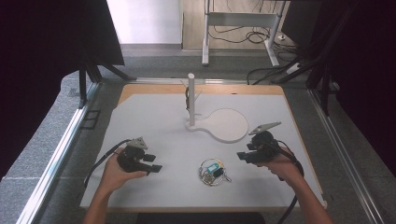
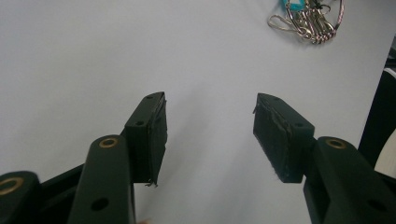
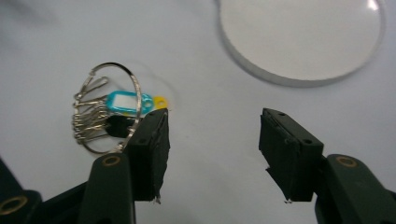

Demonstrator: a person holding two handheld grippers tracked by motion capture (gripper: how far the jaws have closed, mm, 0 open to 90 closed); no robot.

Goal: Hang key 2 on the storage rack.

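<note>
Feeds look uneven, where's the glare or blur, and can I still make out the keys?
High view: dark at both sides, the keys small but readable. Left gripper view: fingers sharp, keys cut off by the top edge. Right gripper view: glare on the white disc at top right, keys slightly soft, the teal tag clear.

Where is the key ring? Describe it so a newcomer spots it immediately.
Start at the white stand with its upright post. Come toward the table's near edge, midway between the left gripper and right gripper. The key ring lies there: a wire loop with metal clips and a blue tag.
</note>
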